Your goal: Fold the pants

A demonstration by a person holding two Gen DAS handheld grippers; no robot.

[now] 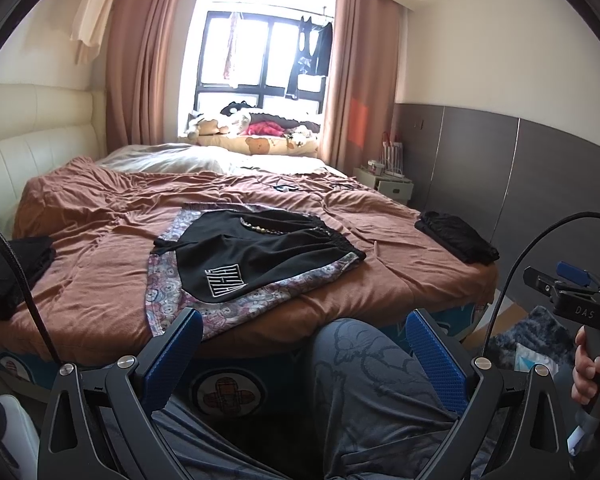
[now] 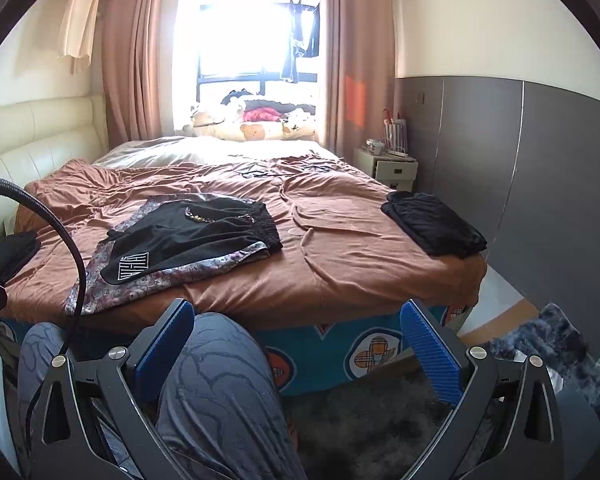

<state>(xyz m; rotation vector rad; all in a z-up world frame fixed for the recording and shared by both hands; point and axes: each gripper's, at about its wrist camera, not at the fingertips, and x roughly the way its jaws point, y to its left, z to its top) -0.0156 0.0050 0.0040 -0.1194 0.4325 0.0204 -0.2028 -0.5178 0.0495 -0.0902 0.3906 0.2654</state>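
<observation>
Knees in grey patterned trousers (image 1: 364, 364) sit nearest, between each gripper's spread, empty fingers. Black shorts (image 1: 260, 252) lie flat on a patterned cloth (image 1: 168, 300) near the bed's (image 1: 100, 220) front edge, seemingly not yet folded. Folded dark piles rest at the right corner (image 2: 432, 220) and left edge (image 1: 8, 272). Left gripper (image 1: 304, 344) and right gripper (image 2: 300, 340) hover low, short of the bed.

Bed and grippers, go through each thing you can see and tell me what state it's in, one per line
Left gripper: open, empty.
Right gripper: open, empty.
Black shorts: spread flat, unfolded, lying on a patterned cloth.
Black stack at the bed's right edge: folded.
Black pile at the left edge: folded.
Curtains: drawn open.
</observation>
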